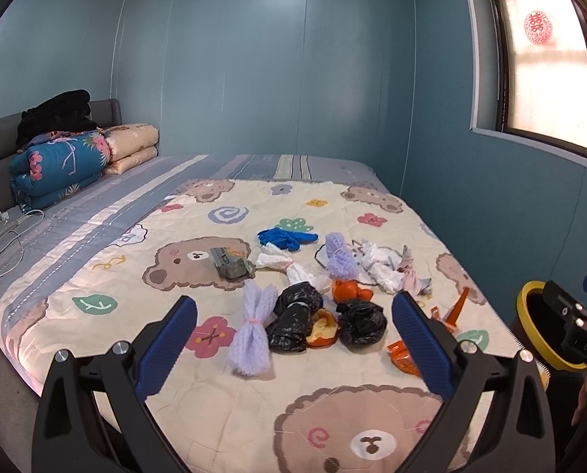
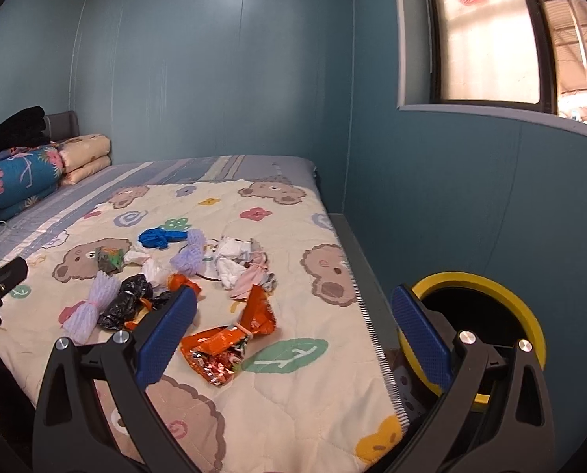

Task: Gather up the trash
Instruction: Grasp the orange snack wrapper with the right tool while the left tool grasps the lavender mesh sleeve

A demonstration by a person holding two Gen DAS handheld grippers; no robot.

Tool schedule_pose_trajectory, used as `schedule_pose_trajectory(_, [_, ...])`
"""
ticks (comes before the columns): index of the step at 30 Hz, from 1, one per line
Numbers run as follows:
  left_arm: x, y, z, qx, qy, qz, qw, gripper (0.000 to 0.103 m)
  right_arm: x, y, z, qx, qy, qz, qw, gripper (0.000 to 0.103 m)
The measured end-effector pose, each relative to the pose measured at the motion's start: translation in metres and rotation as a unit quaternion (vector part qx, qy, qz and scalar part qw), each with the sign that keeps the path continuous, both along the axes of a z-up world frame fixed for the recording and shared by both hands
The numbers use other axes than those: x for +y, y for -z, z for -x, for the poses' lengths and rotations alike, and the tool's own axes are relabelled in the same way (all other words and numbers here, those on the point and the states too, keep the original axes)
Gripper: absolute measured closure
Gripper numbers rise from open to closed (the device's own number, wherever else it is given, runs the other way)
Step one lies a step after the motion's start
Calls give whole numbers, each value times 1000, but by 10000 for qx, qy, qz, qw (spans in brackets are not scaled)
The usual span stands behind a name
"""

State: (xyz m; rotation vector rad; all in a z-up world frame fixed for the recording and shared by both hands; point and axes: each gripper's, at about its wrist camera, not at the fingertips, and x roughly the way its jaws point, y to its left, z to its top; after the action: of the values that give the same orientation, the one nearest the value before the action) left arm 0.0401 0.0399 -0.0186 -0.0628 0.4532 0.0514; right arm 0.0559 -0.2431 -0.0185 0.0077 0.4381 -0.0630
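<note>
Trash lies scattered on the bear-print quilt [image 1: 199, 414]: two crumpled black bags [image 1: 293, 321], purple foam nets [image 1: 254, 335], orange peel [image 1: 325, 329], white tissues [image 1: 384, 272], a blue glove [image 1: 285, 238], a dark wrapper [image 1: 230, 264]. An orange foil wrapper [image 2: 230, 339] lies near the quilt's front. A black bin with a yellow rim [image 2: 478, 323] stands beside the bed at the right. My left gripper [image 1: 293, 345] is open and empty, above the black bags. My right gripper [image 2: 293, 339] is open and empty, between the orange wrapper and the bin.
Folded quilts [image 1: 61, 165] and black clothes [image 1: 57, 114] are stacked at the headboard, far left. A white charger cable [image 1: 6, 232] lies on the striped sheet. Blue walls close the far side and right, with a window [image 2: 490, 35] above the bin.
</note>
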Motion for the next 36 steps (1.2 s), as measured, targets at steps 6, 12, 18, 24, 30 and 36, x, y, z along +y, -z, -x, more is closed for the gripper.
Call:
schedule_pose_trajectory(6, [29,17,-29,547,-50,-204,9983,7,8,8,-32,437,-249,35,9987,8])
schedule_pose_trajectory(12, [59,38,-68,1313,86,-86,9913,7,14,28,-74,1169,-820,-391,9890,8])
schedule_pose_trajectory(18, [71,66,-113,1965,290,-82,9800,7,16,59,-114,1994,-1056,-733,9714,8])
schedule_pose_trajectory(24, [81,91,-154,2458,243,11,9690,7,9,84,-146,2624,-942,-1152,9534,8])
schedule_pose_trajectory(30, [83,109,-179,2748,264,-61,9611,15,8,95,-169,2897,-911,-1367,9429,9])
schedule_pose_trajectory(36, [85,124,-198,2990,329,-10,9537,26,14,106,-177,3077,-950,-1299,9378,19])
